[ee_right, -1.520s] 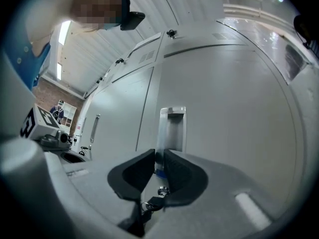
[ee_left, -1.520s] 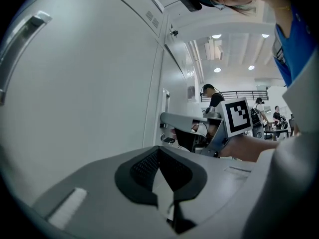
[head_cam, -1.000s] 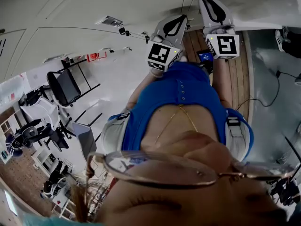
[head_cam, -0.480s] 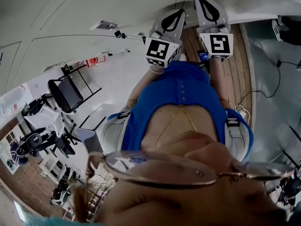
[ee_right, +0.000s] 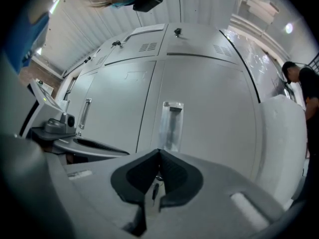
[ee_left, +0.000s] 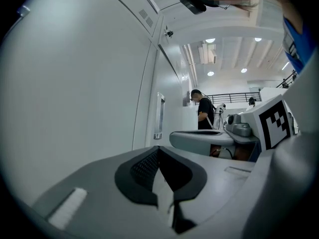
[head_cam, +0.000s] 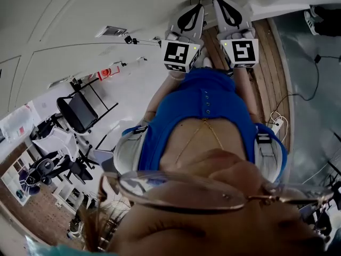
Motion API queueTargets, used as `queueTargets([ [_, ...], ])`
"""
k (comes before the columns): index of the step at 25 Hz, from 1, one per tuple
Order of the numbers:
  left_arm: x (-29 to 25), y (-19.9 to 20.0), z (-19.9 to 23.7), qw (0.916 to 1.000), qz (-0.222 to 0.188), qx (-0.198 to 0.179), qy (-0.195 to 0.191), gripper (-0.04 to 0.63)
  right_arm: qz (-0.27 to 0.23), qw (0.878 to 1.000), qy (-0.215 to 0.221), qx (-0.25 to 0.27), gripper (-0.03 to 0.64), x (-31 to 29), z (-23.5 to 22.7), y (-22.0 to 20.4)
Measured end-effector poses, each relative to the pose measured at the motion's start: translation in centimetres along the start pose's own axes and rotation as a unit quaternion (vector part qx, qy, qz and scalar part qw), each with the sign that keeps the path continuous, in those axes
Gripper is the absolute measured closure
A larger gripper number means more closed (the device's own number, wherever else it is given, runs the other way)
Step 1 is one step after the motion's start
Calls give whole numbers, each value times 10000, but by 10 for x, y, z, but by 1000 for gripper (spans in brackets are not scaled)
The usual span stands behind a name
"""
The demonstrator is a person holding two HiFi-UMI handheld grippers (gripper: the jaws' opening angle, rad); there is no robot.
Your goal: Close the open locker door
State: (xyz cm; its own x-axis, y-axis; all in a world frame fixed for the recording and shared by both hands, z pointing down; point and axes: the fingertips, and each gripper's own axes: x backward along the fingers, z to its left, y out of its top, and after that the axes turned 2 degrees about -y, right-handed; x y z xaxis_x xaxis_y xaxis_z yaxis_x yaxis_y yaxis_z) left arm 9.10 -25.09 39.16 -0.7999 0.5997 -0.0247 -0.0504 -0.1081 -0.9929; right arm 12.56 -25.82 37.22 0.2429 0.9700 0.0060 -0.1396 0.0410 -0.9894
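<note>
Grey locker doors (ee_right: 199, 88) fill the right gripper view, and those that show lie flush. A recessed metal handle (ee_right: 171, 123) is straight ahead of my right gripper (ee_right: 159, 151), which is shut with nothing between its jaws and is short of the door. My left gripper (ee_left: 158, 149) is also shut and empty, pointing along a pale locker front (ee_left: 89, 83) with a handle (ee_left: 159, 116) farther off. In the head view, both grippers (head_cam: 193, 15) (head_cam: 224, 8) are held side by side in front of the person's blue top, toward the lockers (head_cam: 106, 9).
A pale rounded panel (ee_right: 284, 148) stands at the right of the right gripper view. A person in black (ee_left: 203, 111) stands beyond the lockers. The head view shows a wooden floor strip (head_cam: 266, 63), cables (head_cam: 277, 121), and chairs (head_cam: 80, 111) at the left.
In the head view both grippers have drifted up and left, and they stand closer together. The right gripper's jaws look narrower than before.
</note>
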Motion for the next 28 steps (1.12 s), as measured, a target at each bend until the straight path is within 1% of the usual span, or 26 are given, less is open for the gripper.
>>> queueTargets([
  [5, 2, -2, -7, 10000, 18, 23, -35, 601, 185, 9998, 4, -107, 615, 13, 5, -12],
  [7, 2, -3, -8, 10000, 32, 16, -42, 601, 215, 9996, 70, -145, 615, 16, 10, -15],
  [14, 6, -8, -10, 10000, 83, 9, -47, 601, 236, 9994, 175, -167, 615, 22, 19, -16],
  [25, 6, -9, -19, 9999, 106, 6, -124, 601, 320, 9993, 131, -163, 615, 28, 16, -20],
  [28, 6, -9, -20, 9999, 97, 7, -124, 601, 311, 9992, 195, -180, 615, 28, 19, -19],
])
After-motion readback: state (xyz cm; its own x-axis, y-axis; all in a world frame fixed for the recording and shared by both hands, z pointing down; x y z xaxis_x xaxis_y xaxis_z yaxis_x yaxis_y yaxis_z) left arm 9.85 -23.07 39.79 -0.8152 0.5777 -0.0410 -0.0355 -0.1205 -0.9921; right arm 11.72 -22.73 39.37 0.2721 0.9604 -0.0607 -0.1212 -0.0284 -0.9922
